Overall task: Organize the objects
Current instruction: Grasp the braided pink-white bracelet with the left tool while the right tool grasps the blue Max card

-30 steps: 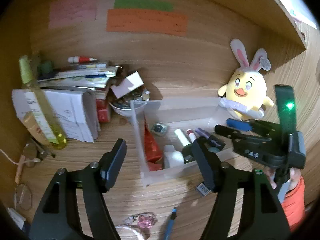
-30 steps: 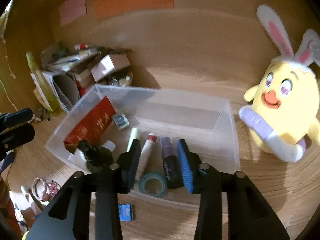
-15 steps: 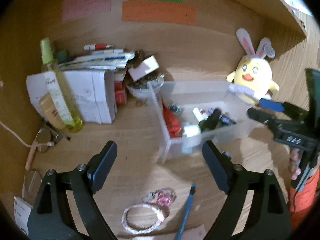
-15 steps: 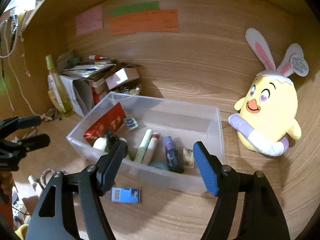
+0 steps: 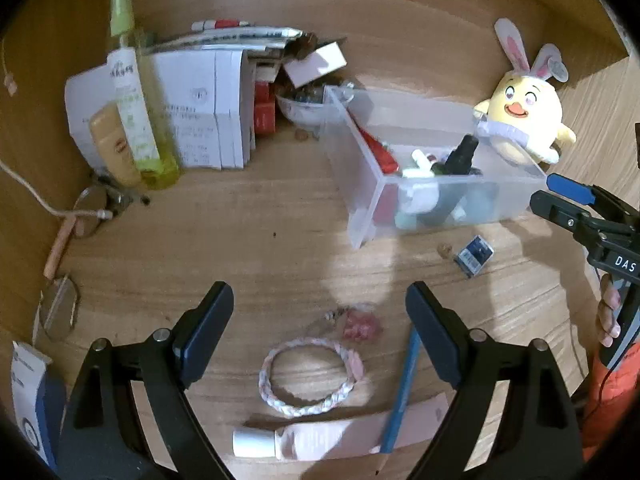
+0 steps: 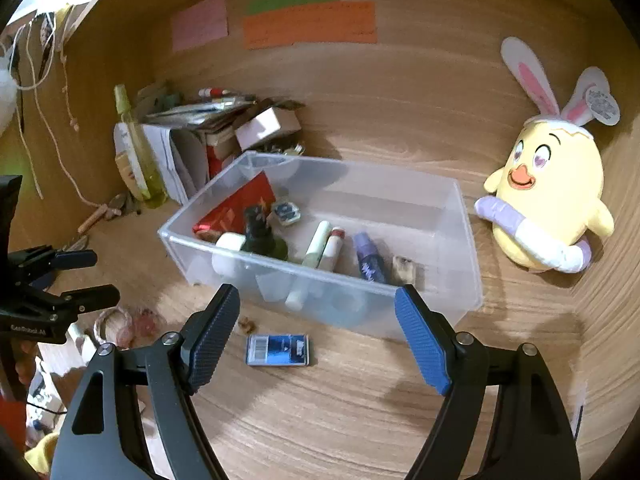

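A clear plastic bin [image 6: 460, 216] [image 5: 360, 216] on the wooden desk holds a red packet, a dark bottle [image 6: 260, 236], tubes and small items. A small blue box [image 6: 278, 350] [image 5: 474, 255] lies on the desk in front of the bin. My right gripper [image 6: 318, 334] is open and empty, just above and near that box. My left gripper [image 5: 320, 336] is open and empty over a pink braided ring [image 5: 310, 378], a blue pencil [image 5: 402, 392], a pink tube [image 5: 304, 440] and a pink charm [image 5: 358, 326].
A yellow bunny-eared plush [image 6: 548, 200] sits right of the bin. At back left stand a stack of papers and boxes [image 5: 200, 112], a yellow spray bottle [image 5: 138, 112], a bowl of small items [image 5: 304, 104] and glasses [image 5: 60, 308]. Sticky notes [image 6: 310, 24] are on the back wall.
Both grippers have pulled back from the bin and opened wider. The left gripper now looks at the near desk items; the right gripper's jaws now frame the blue box.
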The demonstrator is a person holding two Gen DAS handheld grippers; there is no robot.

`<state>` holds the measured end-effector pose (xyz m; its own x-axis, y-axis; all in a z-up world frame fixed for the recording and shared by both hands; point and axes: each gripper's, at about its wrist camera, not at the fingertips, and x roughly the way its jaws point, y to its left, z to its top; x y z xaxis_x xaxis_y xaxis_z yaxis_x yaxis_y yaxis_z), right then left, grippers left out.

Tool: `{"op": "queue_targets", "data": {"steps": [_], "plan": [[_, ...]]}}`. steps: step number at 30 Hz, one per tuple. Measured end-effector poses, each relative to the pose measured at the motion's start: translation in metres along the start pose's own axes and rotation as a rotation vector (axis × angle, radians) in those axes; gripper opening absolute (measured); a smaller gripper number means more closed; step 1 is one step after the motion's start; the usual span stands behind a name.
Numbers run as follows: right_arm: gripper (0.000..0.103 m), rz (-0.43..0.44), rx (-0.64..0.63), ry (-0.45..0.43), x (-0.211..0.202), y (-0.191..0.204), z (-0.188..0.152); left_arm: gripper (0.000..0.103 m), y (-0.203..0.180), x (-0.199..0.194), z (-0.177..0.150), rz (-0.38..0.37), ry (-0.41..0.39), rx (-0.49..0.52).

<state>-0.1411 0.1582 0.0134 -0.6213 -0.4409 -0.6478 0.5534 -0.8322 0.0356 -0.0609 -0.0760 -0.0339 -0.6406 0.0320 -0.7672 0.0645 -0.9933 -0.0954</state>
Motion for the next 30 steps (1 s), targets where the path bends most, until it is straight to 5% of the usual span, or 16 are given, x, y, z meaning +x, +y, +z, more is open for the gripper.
{"op": "queue_targets", "data": {"steps": [17,28,30], "plan": [[0.078,0.014,-0.061,0.143,0.046,0.021,-0.029,0.089,0.017,0.022,-0.036,0.001,0.149,-0.059],[0.078,0.000,-0.087,0.248,0.076,0.028,-0.041,0.088,0.015,0.019,-0.043,0.007,0.112,-0.045],[0.076,-0.003,-0.089,0.244,0.075,0.028,-0.041,0.079,0.014,0.017,-0.043,-0.003,0.103,-0.041]]}}
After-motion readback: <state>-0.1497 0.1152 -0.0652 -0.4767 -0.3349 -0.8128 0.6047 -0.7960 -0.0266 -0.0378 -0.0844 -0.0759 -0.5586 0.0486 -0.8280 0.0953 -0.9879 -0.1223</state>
